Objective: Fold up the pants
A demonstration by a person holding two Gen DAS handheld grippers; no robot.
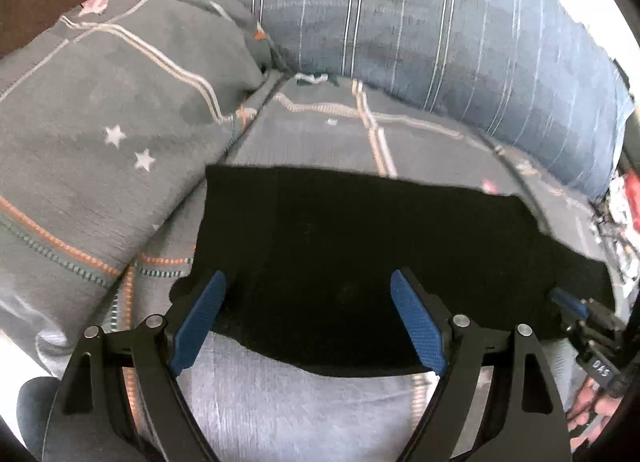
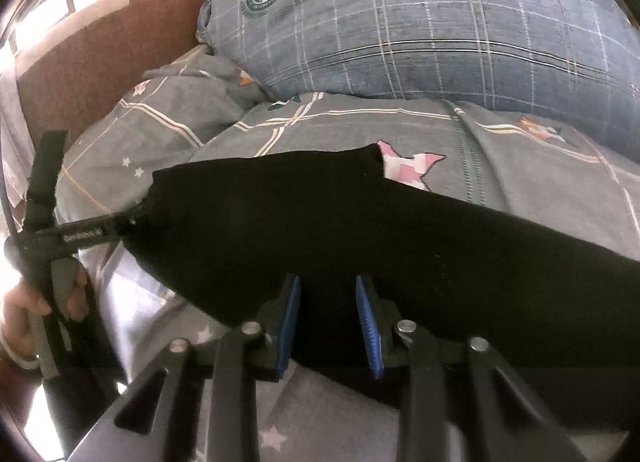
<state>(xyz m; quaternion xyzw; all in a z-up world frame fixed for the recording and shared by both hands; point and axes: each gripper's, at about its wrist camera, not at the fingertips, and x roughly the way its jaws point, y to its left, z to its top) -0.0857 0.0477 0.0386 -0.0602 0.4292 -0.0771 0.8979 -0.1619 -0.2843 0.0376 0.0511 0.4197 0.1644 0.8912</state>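
Grey star-print bedspread (image 1: 280,402) under black pants (image 1: 340,254); left gripper (image 1: 308,294) agape, right gripper (image 2: 328,298) part-open astride them.

Both wrist cameras looked down close over the black pants (image 1: 340,254) toward the blue plaid pillow (image 1: 440,34) behind, the left from squarely before it, the right from farther rightward.

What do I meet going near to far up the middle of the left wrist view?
Left gripper → black pants → grey star-print bedsheet → blue plaid pillow.
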